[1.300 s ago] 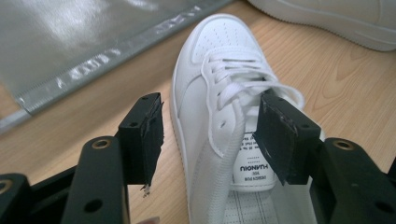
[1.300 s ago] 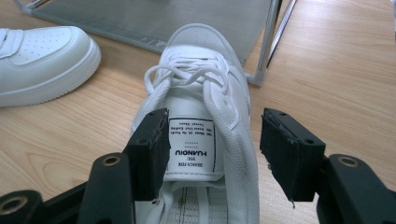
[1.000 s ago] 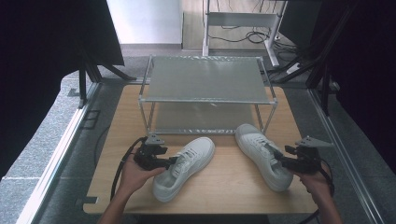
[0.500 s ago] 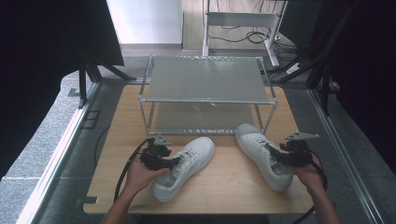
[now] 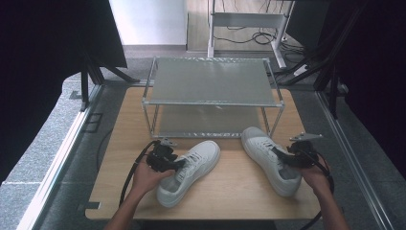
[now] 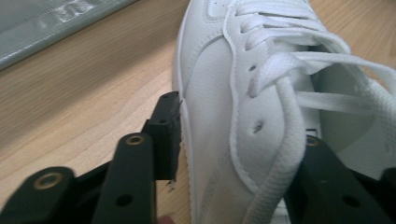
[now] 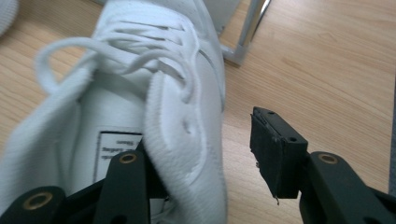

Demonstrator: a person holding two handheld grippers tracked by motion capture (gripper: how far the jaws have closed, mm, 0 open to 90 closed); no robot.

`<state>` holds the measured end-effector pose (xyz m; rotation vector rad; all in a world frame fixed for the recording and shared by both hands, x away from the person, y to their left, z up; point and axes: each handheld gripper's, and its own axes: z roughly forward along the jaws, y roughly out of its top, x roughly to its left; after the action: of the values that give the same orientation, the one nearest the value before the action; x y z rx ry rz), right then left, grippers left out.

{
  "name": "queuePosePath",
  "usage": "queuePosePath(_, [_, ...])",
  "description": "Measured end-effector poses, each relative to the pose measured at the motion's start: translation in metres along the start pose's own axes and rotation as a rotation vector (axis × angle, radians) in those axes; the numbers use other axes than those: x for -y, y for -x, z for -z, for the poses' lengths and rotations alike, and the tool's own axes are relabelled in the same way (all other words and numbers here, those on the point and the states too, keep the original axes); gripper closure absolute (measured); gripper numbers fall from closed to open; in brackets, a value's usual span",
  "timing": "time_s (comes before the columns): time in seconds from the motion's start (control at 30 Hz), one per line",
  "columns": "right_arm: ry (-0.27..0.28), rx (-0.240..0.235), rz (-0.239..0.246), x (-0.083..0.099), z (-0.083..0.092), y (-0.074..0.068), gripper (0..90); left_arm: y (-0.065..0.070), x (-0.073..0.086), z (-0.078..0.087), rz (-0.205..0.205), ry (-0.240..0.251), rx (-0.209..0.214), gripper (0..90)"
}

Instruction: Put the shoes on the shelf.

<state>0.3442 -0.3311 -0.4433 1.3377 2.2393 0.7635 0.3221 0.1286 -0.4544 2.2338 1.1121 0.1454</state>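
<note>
White shoes [image 5: 188,172] [image 5: 270,158] by the rack [image 5: 210,98]: I've moved my open left gripper [image 5: 165,160] and right gripper [image 5: 292,155] over their sides, ready to squeeze.

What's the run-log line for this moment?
left gripper: open, straddling left shoe side wall | right gripper: open, straddling right shoe collar | shoes on table

Matt wooden table [image 5: 239,191] — metal rack [image 5: 213,86]

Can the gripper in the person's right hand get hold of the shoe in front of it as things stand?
Probably yes. The right gripper is open, one jaw inside the right shoe, the other outside its side wall, with nothing between them but that wall.
</note>
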Motion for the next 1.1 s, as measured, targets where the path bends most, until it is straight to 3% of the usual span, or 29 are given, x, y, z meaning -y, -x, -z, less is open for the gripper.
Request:
queuePosePath(0.1, [-0.026,-0.001,0.008,-0.002,-0.005,0.004,54.5,-0.006,0.002,-0.001,0.027,0.008,0.051,69.3])
queuePosePath(0.27, [-0.06,-0.001,0.045,-0.006,-0.012,0.003,58.3,-0.006,0.002,-0.003,0.032,0.005,0.05,72.3])
queuePosePath(0.37, [-0.094,-0.023,0.057,-0.008,-0.019,0.004,70.0,-0.005,0.0,-0.004,0.03,-0.007,0.042,71.0])
queuePosePath(0.5, [-0.131,-0.02,0.063,-0.01,-0.025,0.003,76.7,-0.004,-0.002,-0.005,0.023,-0.019,0.035,72.2])
queuePosePath(0.8, [-0.145,-0.03,0.023,-0.01,-0.028,0.008,84.1,-0.004,0.001,-0.005,0.044,0.008,0.019,79.5])
queuePosePath(1.03, [-0.142,-0.049,0.007,-0.009,-0.028,0.012,85.8,-0.012,0.005,-0.003,0.096,0.053,0.065,81.3])
queuePosePath(1.1, [-0.132,-0.068,-0.018,-0.008,-0.027,0.014,86.0,-0.015,0.007,-0.003,0.113,0.067,0.078,82.0])
